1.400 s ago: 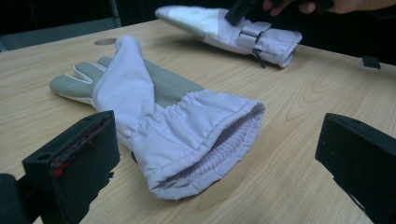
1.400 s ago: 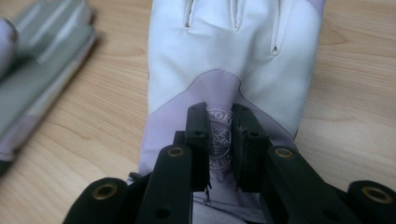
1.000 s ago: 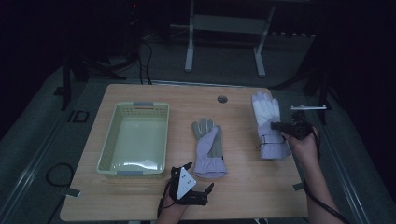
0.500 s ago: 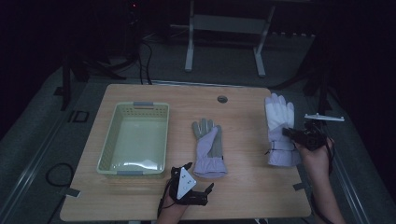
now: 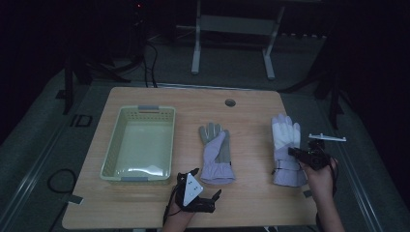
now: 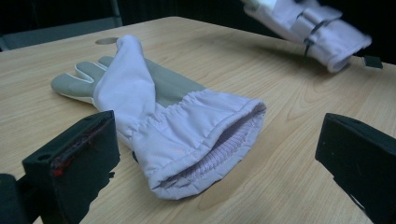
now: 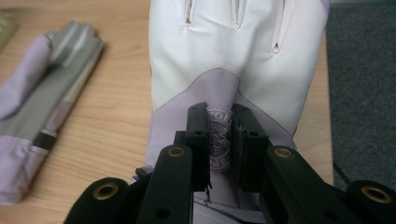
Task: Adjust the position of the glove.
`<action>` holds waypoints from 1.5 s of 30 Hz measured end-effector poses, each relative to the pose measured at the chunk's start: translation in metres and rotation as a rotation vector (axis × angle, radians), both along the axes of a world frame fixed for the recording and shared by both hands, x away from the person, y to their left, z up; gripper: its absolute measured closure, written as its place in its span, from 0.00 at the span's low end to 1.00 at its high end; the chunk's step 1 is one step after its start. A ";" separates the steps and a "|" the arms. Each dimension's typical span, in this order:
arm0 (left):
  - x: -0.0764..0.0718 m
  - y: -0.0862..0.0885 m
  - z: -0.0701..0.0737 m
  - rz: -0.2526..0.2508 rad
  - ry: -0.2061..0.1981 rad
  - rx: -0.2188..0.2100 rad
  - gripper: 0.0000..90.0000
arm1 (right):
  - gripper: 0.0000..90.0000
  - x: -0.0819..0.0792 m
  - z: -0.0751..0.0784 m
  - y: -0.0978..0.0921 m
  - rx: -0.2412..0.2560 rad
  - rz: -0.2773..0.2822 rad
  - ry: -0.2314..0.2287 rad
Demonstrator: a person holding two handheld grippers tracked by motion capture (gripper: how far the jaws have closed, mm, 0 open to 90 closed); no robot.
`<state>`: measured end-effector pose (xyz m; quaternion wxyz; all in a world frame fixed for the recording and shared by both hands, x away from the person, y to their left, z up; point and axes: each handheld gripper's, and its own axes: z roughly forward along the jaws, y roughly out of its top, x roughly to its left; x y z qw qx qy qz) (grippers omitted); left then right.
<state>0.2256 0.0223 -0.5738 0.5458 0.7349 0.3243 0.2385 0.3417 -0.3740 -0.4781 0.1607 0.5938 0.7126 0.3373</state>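
Currently right gripper (image 7: 219, 140) jaws pinch the white-and-lilac padded glove (image 5: 286, 147) at the tabletop's (image 5: 246, 116) right edge; left gripper (image 5: 196, 193) jaws gape before the grey-palmed lilac glove (image 6: 163, 116). Next, probably lift toward the pale green plastic basket (image 5: 167, 140).

We see a tabletop (image 5: 251, 111) of pale wood grain with a smooth matt finish; the basket (image 5: 112, 159) looks like slightly glossy moulded plastic; the near glove (image 6: 177, 116) is soft lilac cloth with a ribbed knit lining and matt grey palm; the far glove (image 7: 238, 51) shows smooth white leather-like panels; the jaws are matt black plastic.
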 end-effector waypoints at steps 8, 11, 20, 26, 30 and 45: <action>0.000 0.000 0.000 0.000 -0.002 0.001 0.00 | 0.86 0.017 -0.020 0.008 -0.013 -0.009 0.050; 0.000 0.000 0.000 -0.001 -0.002 0.001 0.00 | 0.84 0.023 -0.031 0.010 -0.024 -0.015 0.077; 0.000 0.000 0.000 -0.003 -0.002 0.001 0.00 | 0.71 0.027 -0.042 0.008 -0.007 -0.002 0.077; 0.000 0.000 0.000 -0.003 -0.003 0.002 0.00 | 0.58 0.023 -0.023 0.003 -0.088 0.111 -0.020; 0.000 0.000 0.000 -0.005 -0.003 0.001 0.00 | 0.54 0.024 -0.017 -0.002 -0.134 0.199 -0.041; 0.000 -0.001 0.000 -0.006 -0.002 0.001 0.00 | 0.45 0.032 -0.056 0.000 -0.153 0.262 0.009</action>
